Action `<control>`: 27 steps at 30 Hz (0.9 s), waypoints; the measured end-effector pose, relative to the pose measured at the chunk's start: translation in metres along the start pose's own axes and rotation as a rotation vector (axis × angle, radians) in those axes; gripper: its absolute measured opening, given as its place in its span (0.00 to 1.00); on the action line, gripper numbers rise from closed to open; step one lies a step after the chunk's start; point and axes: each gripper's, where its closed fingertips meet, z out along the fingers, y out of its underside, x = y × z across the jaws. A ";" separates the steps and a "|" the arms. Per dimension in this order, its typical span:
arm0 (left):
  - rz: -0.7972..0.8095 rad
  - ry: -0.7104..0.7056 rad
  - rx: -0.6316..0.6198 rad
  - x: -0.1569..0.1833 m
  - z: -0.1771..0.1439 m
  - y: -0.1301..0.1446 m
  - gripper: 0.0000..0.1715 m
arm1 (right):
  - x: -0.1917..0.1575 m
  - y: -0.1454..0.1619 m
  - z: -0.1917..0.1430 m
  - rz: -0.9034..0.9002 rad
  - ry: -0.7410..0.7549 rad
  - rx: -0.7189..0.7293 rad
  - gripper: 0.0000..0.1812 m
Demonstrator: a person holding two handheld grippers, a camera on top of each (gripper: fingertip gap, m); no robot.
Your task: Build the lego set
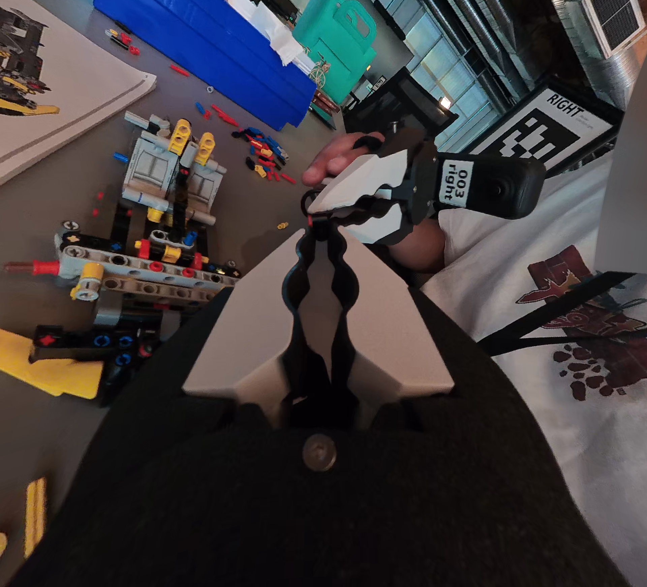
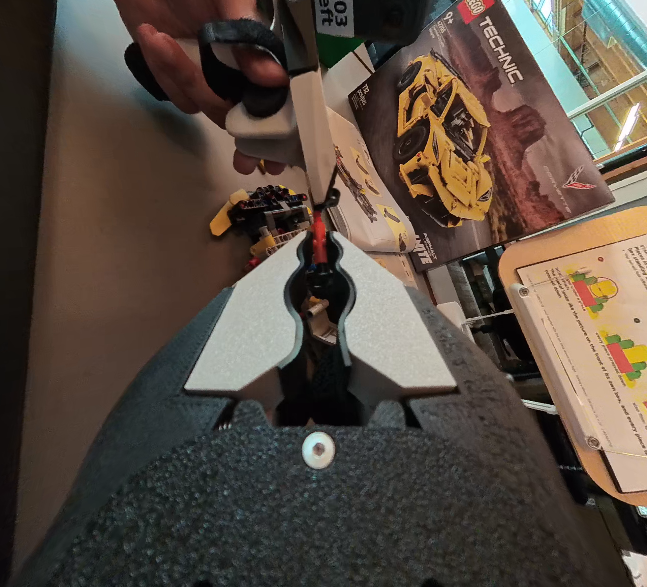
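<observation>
My left gripper (image 1: 320, 232) and right gripper (image 2: 318, 237) meet tip to tip above the table. The right gripper is shut on a red pin (image 2: 318, 243) with a black connector (image 2: 319, 278) behind it. The left gripper, which comes down from above in the right wrist view (image 2: 324, 197), is shut on a small black piece (image 2: 333, 198) that touches the pin's end. In the left wrist view the right gripper (image 1: 311, 208) comes in from the right, and a bit of red (image 1: 310, 220) shows between the tips. The partly built model (image 1: 150, 220) lies on the grey table (image 1: 245, 206) to the left.
A pile of loose pins (image 1: 266, 153) lies beyond the model, near a blue bin (image 1: 196, 20). An open instruction booklet (image 1: 52, 80) lies at far left, and yellow panels (image 1: 45, 370) lie near the front. The set's box (image 2: 490, 132) stands behind. A person's white shirt (image 1: 525, 290) is on the right. Less than 4 cm separates the two grippers' tips.
</observation>
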 end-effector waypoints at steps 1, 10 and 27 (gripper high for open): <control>-0.002 0.002 0.001 0.000 0.000 0.000 0.03 | 0.000 0.000 0.000 0.003 -0.003 0.000 0.04; 0.036 -0.048 -0.019 -0.006 0.003 0.004 0.03 | 0.000 0.003 -0.001 0.011 -0.007 -0.003 0.04; 0.122 -0.044 -0.225 -0.005 0.004 0.034 0.02 | -0.026 0.002 -0.002 -0.108 -0.115 0.006 0.04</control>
